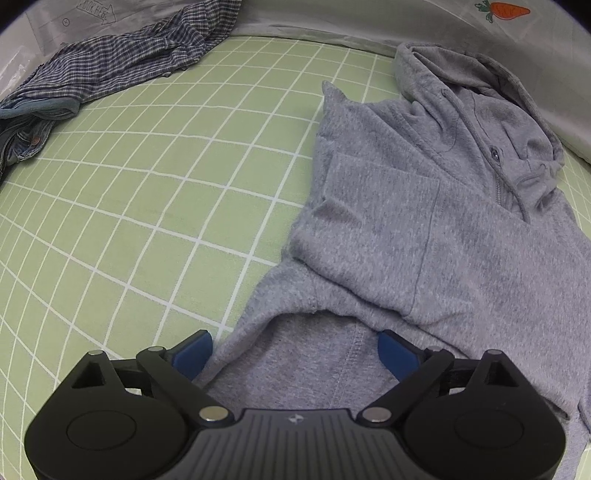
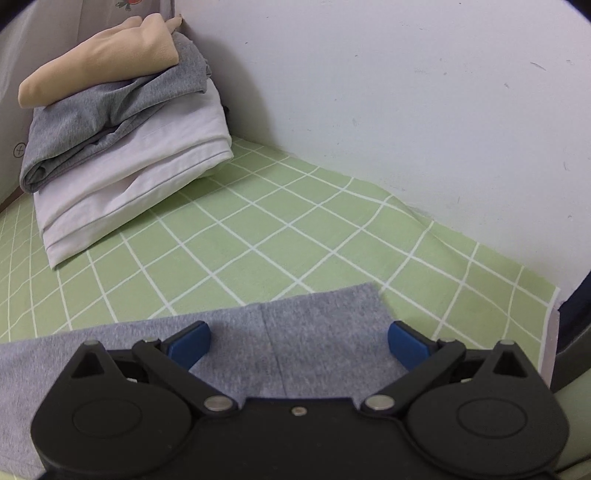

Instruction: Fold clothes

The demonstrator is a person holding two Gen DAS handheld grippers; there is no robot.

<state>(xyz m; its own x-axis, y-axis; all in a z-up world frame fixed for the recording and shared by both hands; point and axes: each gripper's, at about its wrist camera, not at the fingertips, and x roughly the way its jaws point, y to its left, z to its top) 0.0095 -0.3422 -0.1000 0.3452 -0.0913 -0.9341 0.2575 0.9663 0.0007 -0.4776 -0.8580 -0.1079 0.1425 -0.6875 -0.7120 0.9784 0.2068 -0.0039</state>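
A grey zip hoodie (image 1: pixel 424 221) lies partly folded on the green checked sheet (image 1: pixel 147 203) that covers the surface, its hood (image 1: pixel 480 85) at the far end against a pale grey cloth backdrop (image 1: pixel 332 22), one sleeve folded in across the chest, the zipper pull and drawstring showing near the collar. The left gripper (image 1: pixel 295 354) hangs steeply over the near part of the hoodie, its blue fingers (image 1: pixel 194 352) spread wide with grey fabric lying between them but not pinched. In the right wrist view a flat grey edge of the hoodie (image 2: pixel 295 332) with a seam down its middle lies under the right gripper (image 2: pixel 299 343), whose blue fingers (image 2: pixel 190 345) also stand wide apart, gripping nothing. At the far left of the sheet sits a crumpled blue plaid shirt (image 1: pixel 122 62) with a piece of denim (image 1: pixel 22 144) beside it. In the far corner by the white wall (image 2: pixel 406 92) a stack of folded clothes (image 2: pixel 122 147) rests on the sheet: a white piece at the bottom, a grey one on it, a beige one on top. A carrot print (image 1: pixel 506 10) marks the backdrop near the hood.
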